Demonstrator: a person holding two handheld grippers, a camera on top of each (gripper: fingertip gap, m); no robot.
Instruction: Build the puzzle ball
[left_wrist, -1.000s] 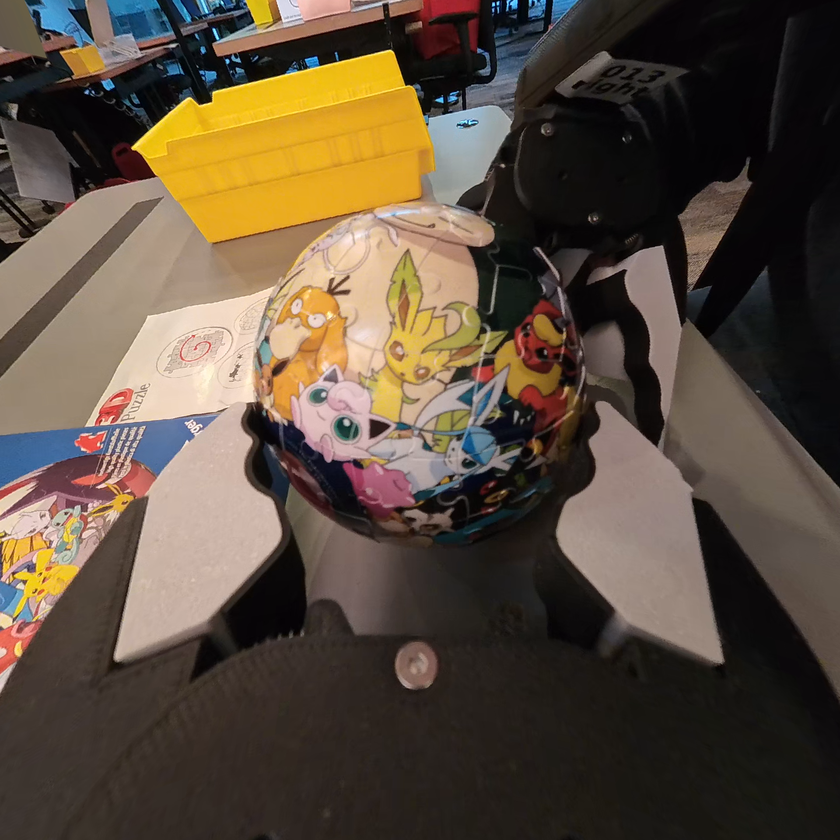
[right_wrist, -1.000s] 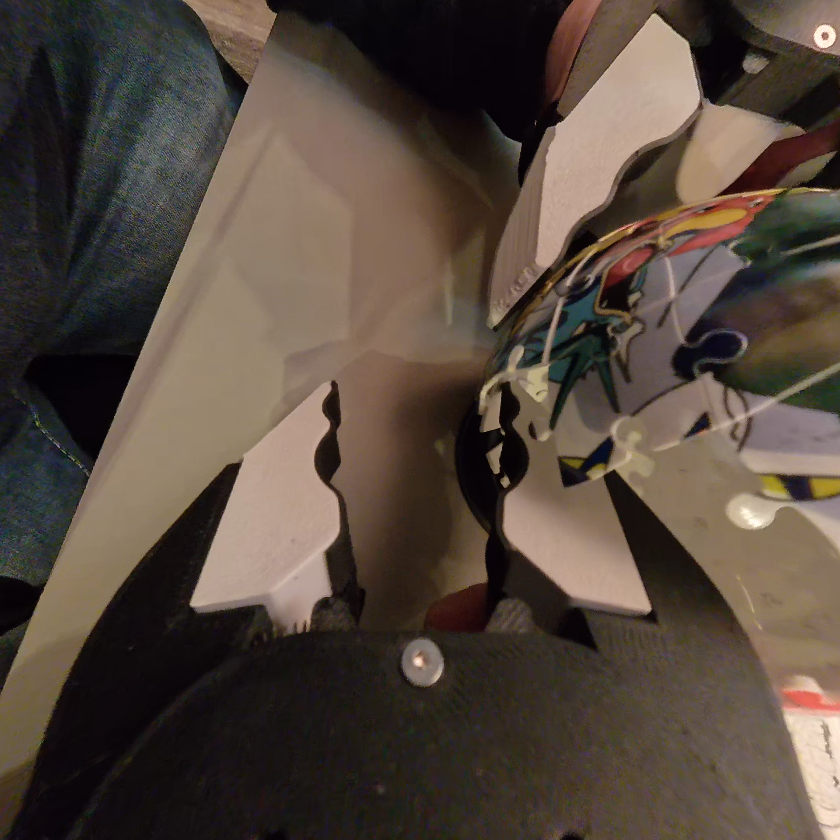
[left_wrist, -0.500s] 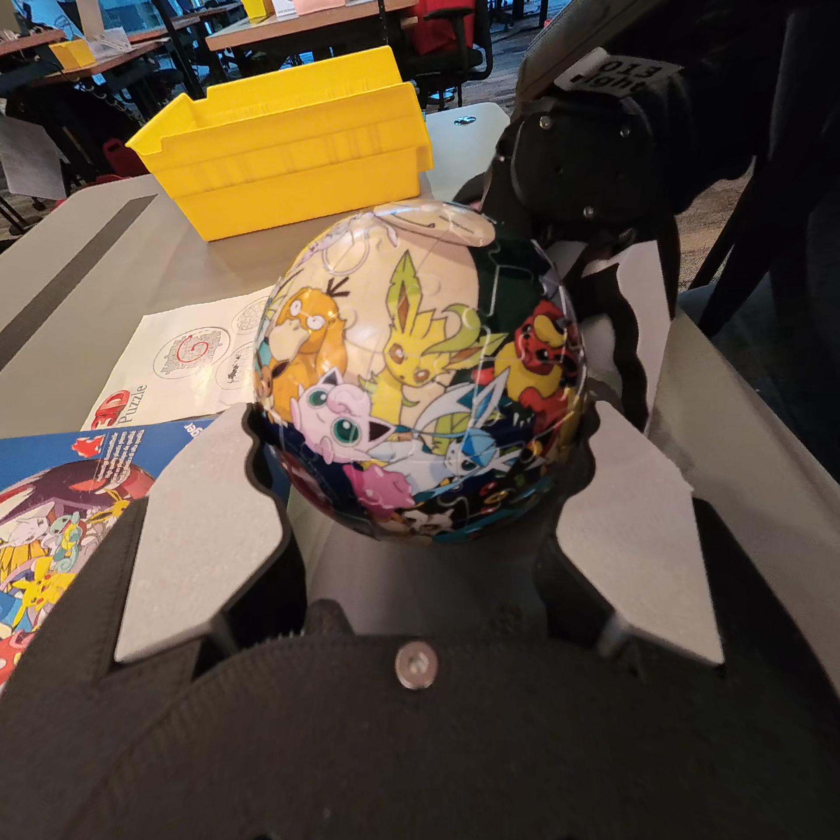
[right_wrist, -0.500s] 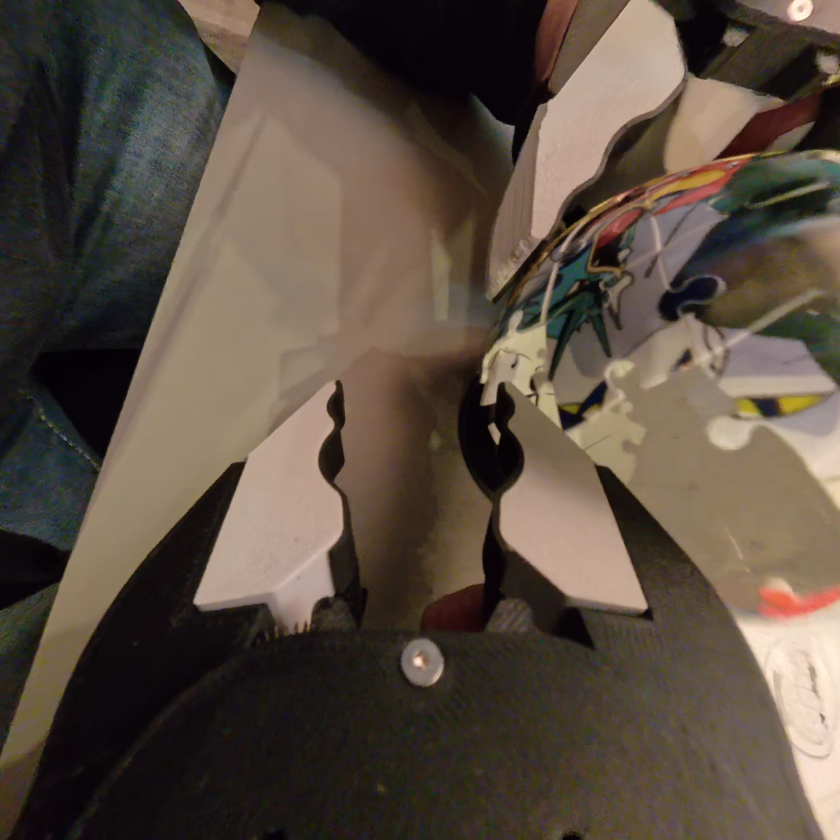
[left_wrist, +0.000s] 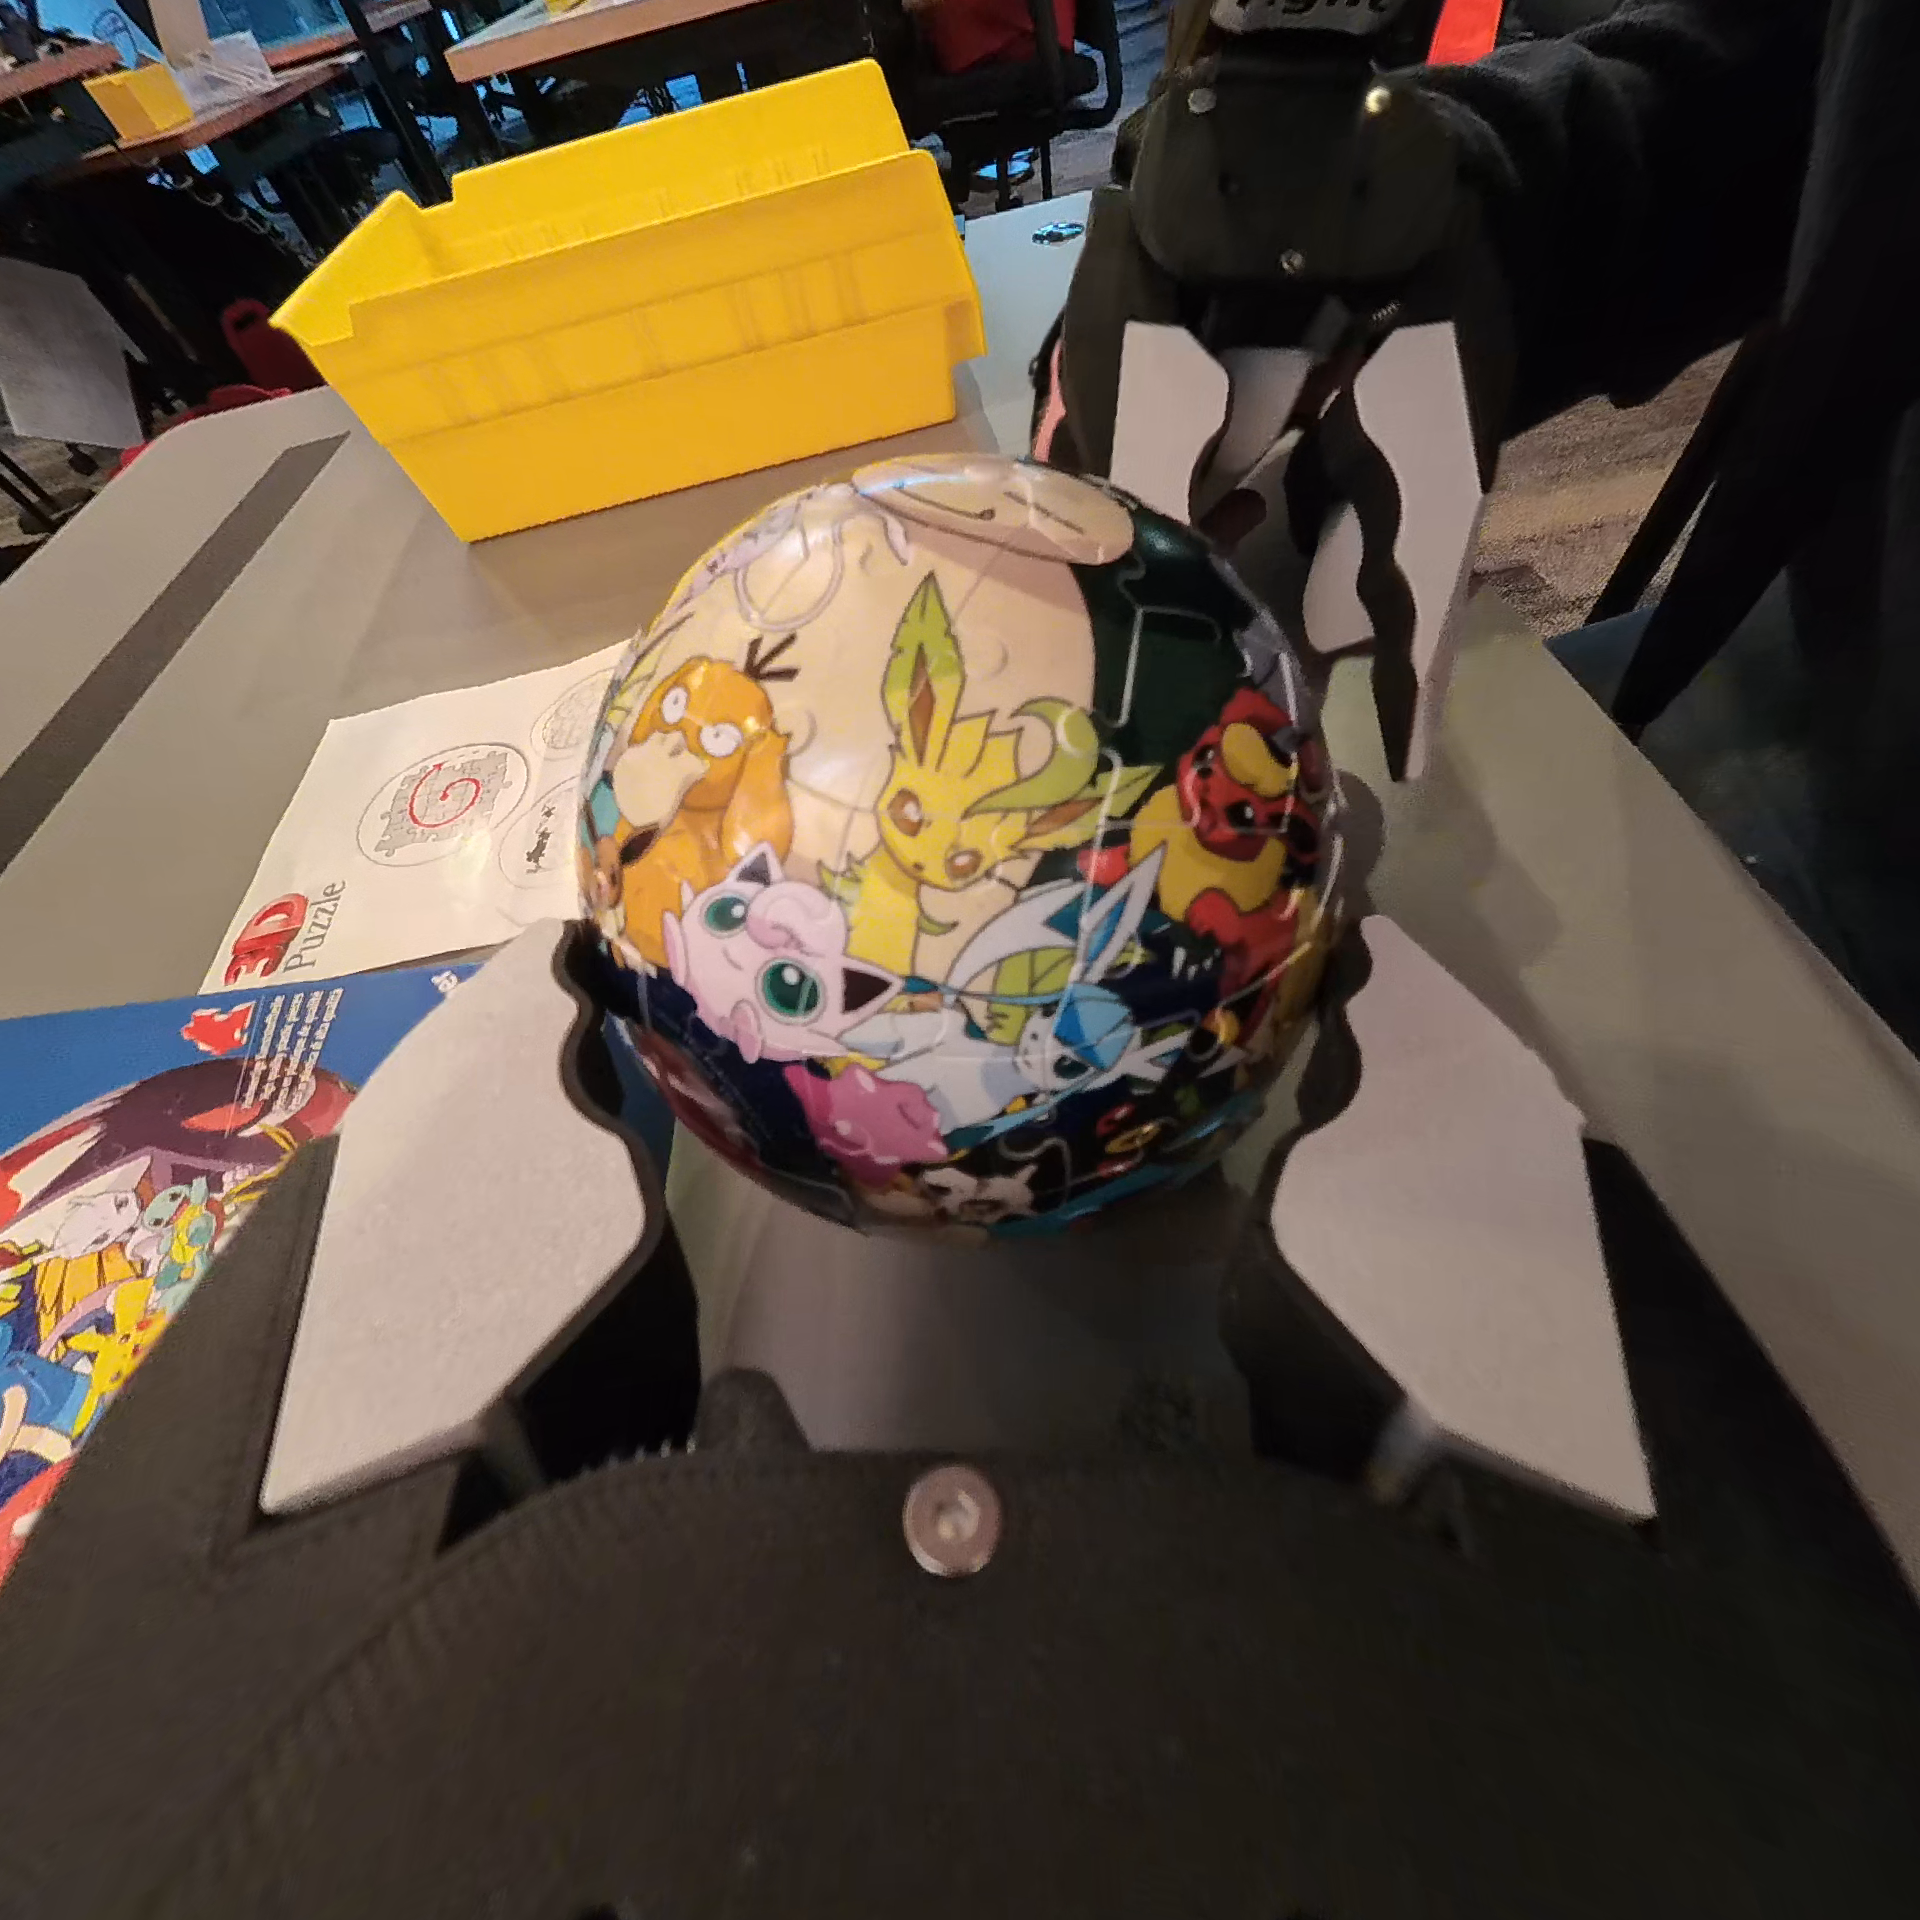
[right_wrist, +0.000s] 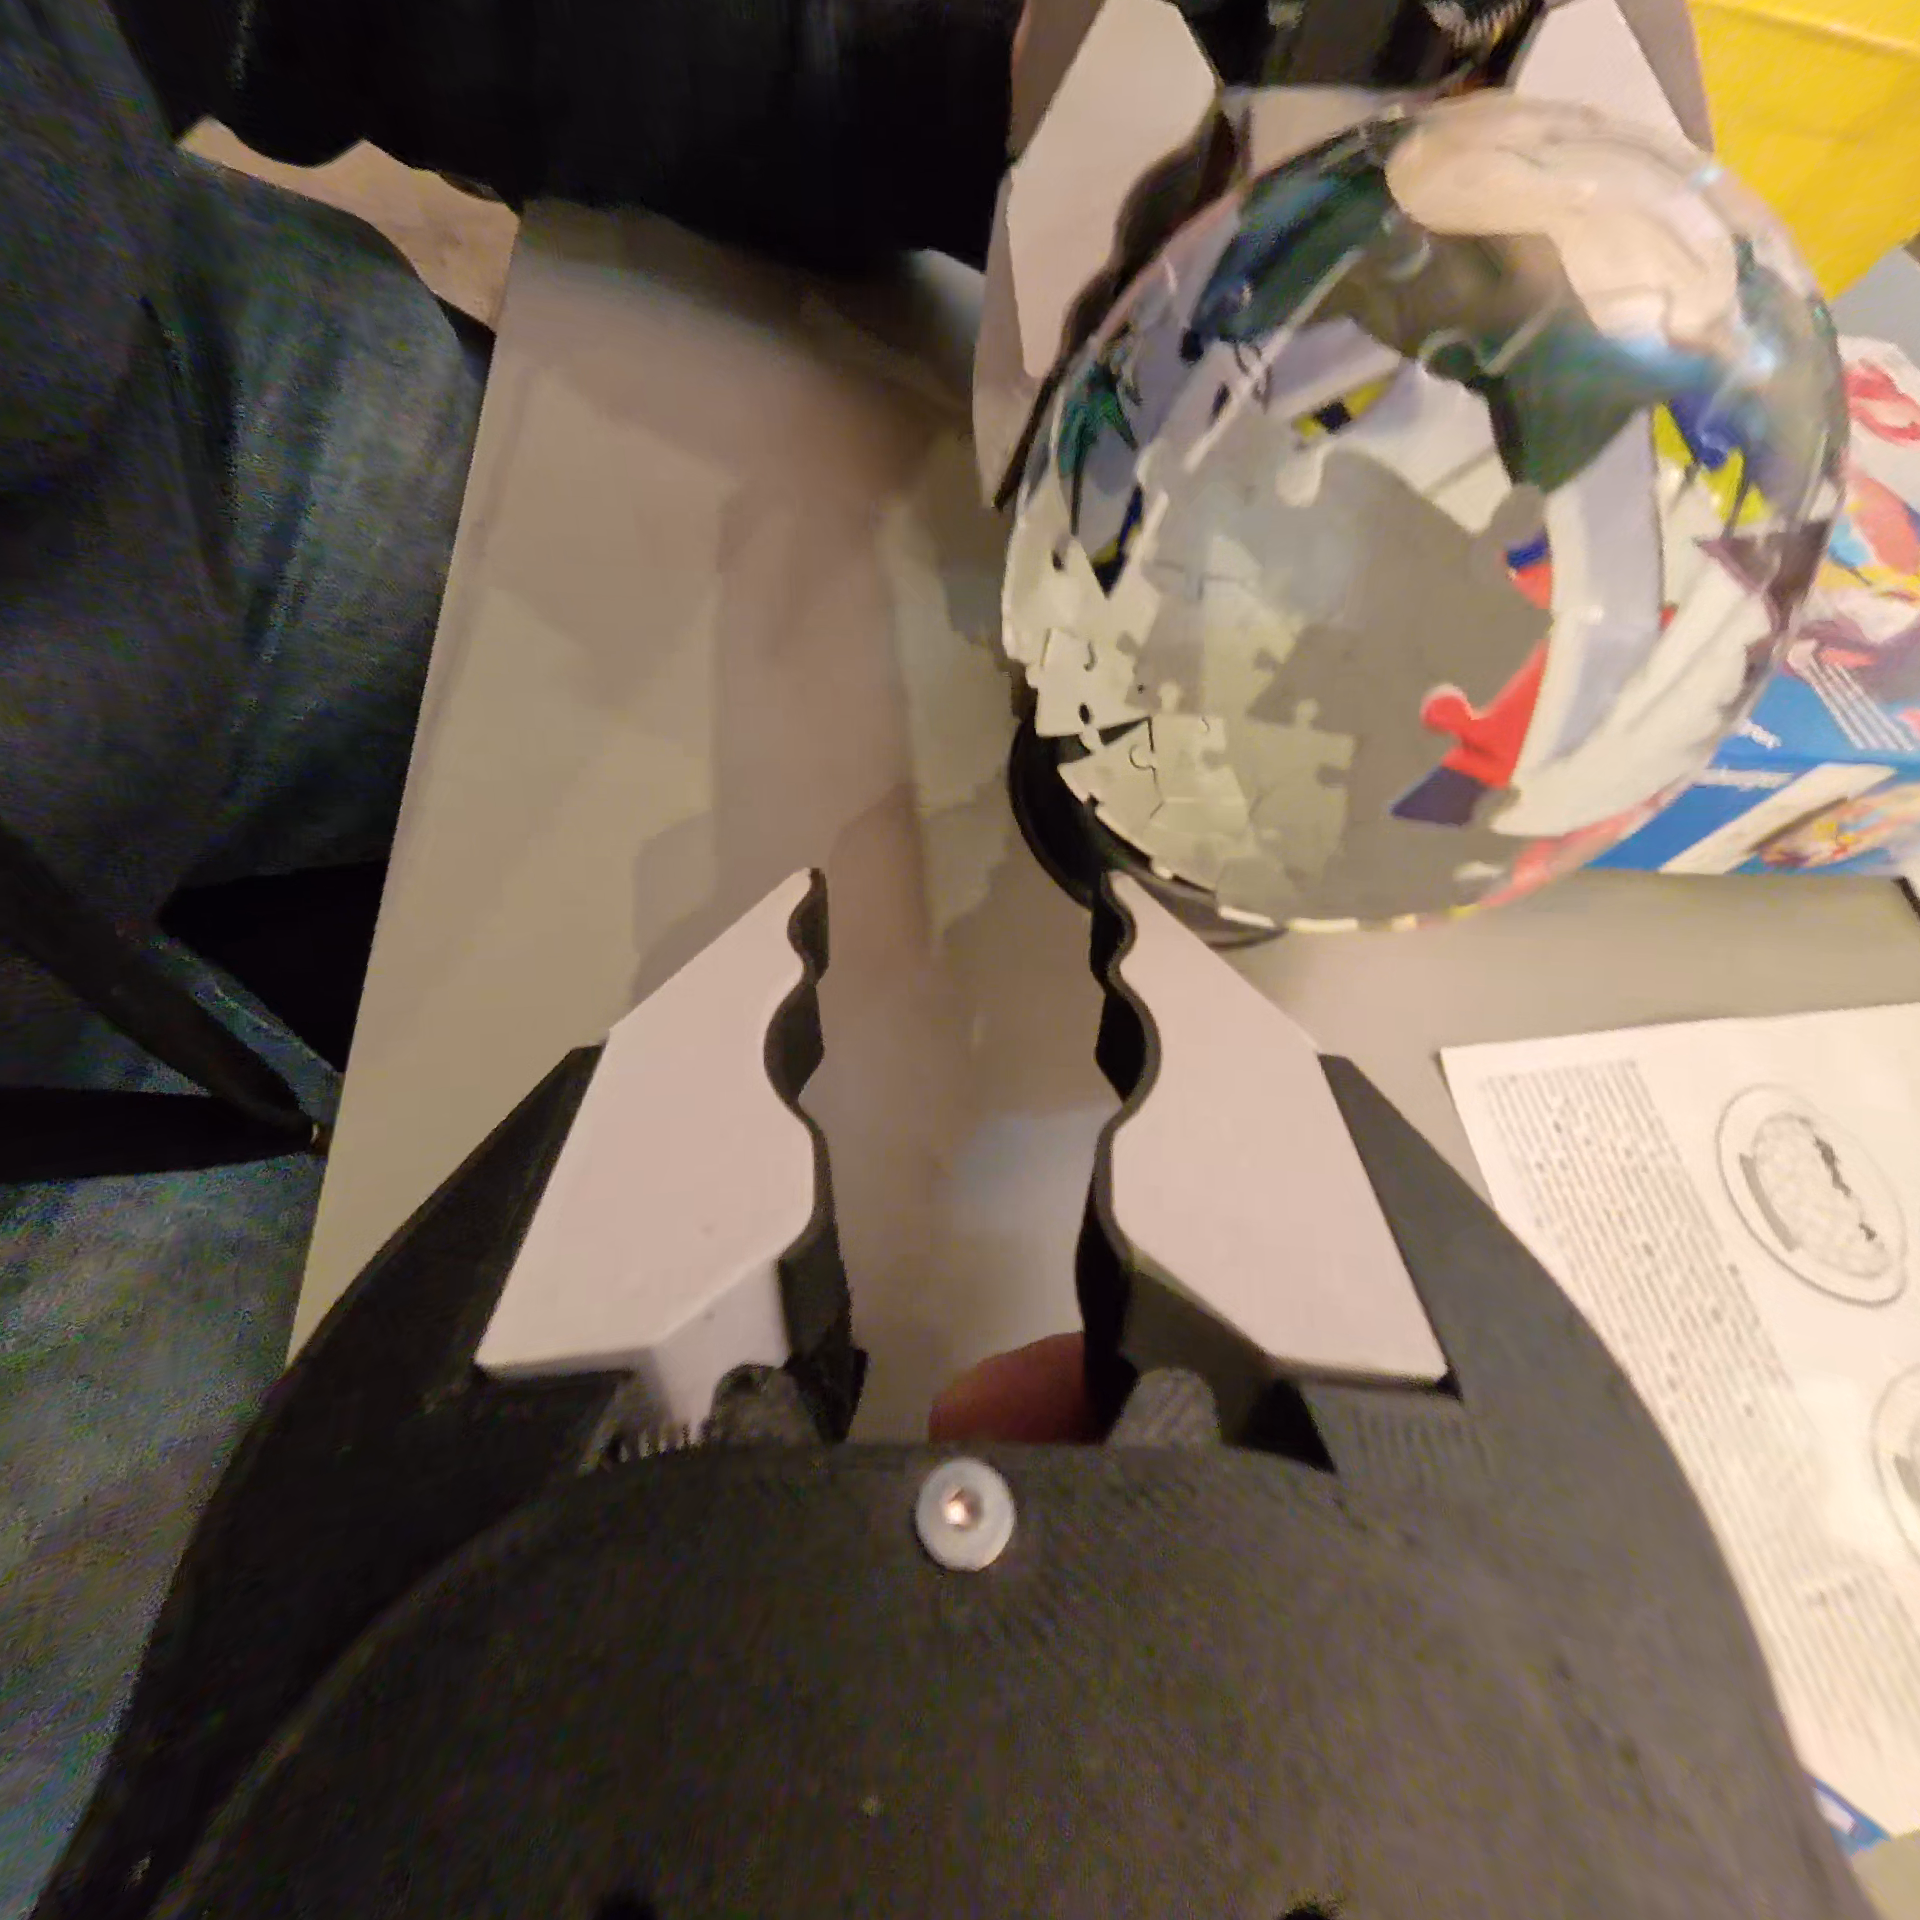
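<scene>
Two grippers flanked puzzle ball: left gripper pinched ball's sides; right gripper spread, empty, just beside ball; yellow bin behind ball.

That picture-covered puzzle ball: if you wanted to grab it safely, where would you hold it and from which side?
Probably as the left gripper holds it now: level, from the near side, fingers on opposite sides of the puzzle ball at its widest band. It is round and unfinished, with an open gap on the far side, so squeezing there would likely cave in pieces.
</scene>
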